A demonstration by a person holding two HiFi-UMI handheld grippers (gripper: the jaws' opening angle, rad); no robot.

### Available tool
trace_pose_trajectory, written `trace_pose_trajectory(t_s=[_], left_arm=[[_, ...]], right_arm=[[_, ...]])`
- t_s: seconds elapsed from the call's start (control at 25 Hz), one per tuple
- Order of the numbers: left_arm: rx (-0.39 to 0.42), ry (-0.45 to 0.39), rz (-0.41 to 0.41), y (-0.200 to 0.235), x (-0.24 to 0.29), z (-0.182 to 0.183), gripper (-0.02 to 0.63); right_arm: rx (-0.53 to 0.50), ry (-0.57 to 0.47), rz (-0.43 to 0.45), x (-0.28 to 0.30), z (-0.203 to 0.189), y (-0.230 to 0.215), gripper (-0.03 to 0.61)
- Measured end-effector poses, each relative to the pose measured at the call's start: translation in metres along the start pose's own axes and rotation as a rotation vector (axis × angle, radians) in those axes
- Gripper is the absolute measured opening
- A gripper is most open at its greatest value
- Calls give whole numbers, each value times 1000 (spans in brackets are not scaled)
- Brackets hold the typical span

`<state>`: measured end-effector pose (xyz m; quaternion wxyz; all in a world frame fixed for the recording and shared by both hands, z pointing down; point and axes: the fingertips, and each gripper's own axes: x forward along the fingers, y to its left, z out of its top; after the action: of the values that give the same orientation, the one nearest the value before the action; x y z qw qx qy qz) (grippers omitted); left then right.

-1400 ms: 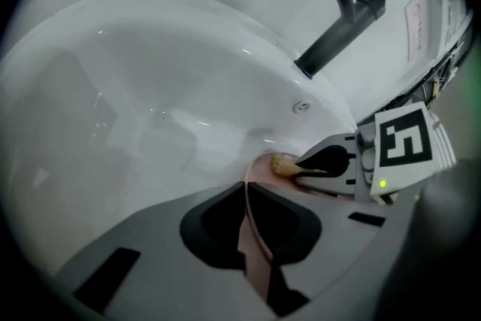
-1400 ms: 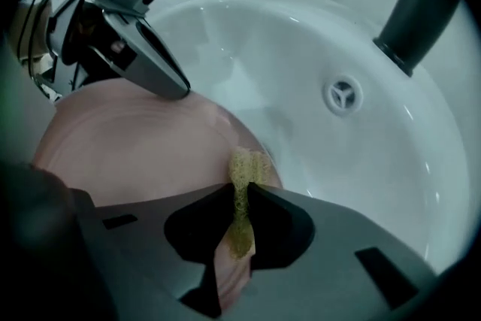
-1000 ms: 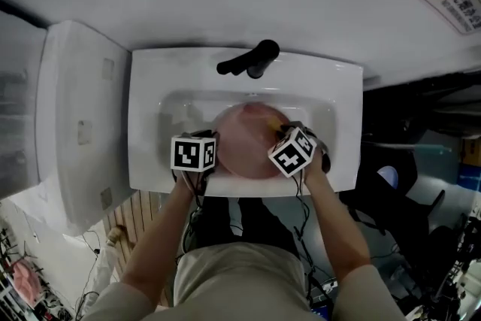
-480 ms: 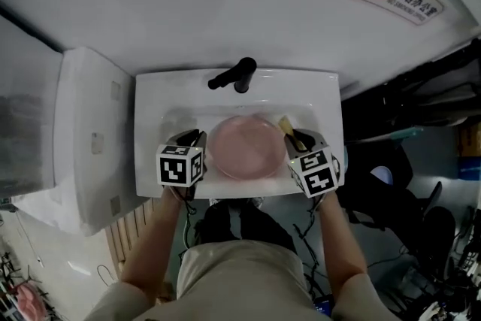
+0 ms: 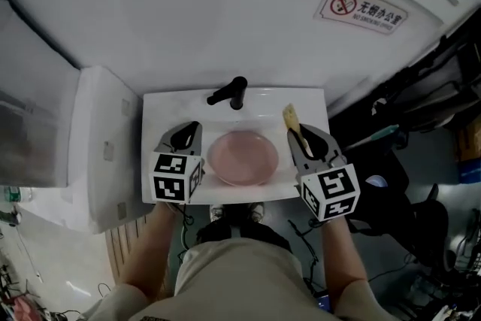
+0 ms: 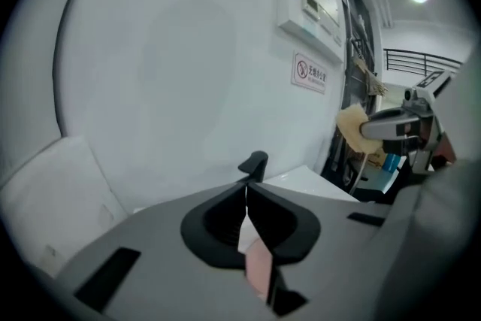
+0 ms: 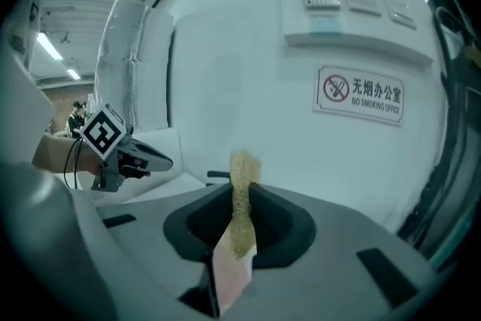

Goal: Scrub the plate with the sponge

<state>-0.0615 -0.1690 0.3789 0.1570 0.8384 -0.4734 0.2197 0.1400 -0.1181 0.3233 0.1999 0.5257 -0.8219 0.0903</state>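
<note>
Pinches the sponge (image 5: 289,116) in the right gripper (image 5: 297,134) above the right rim of the sink (image 5: 158,110), holds the left gripper (image 5: 189,129) closed on nothing over the left rim, with the pink plate (image 5: 242,157) in the basin between them.

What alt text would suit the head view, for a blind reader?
A pink plate lies in a white sink near a black faucet. Beside it, the left gripper is shut and empty; the right gripper holds a yellow sponge.
</note>
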Motion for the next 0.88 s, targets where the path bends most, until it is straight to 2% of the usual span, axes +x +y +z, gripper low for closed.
trace_pose_trajectory(t_s=[0.24, 0.6, 0.72, 0.88], left_arm=[[97, -132, 15, -16, -42, 62, 8], [237, -383, 45, -38, -119, 141, 6], [272, -476, 48, -45, -144, 164, 6], [286, -550, 64, -48, -174, 181, 6]], right_arm=[[-46, -168, -22, -50, 64, 5, 72], [-63, -357, -32, -114, 123, 20, 72], [-45, -418, -13, -133, 142, 28, 72], [-55, -489, 1, -153, 162, 42, 72]])
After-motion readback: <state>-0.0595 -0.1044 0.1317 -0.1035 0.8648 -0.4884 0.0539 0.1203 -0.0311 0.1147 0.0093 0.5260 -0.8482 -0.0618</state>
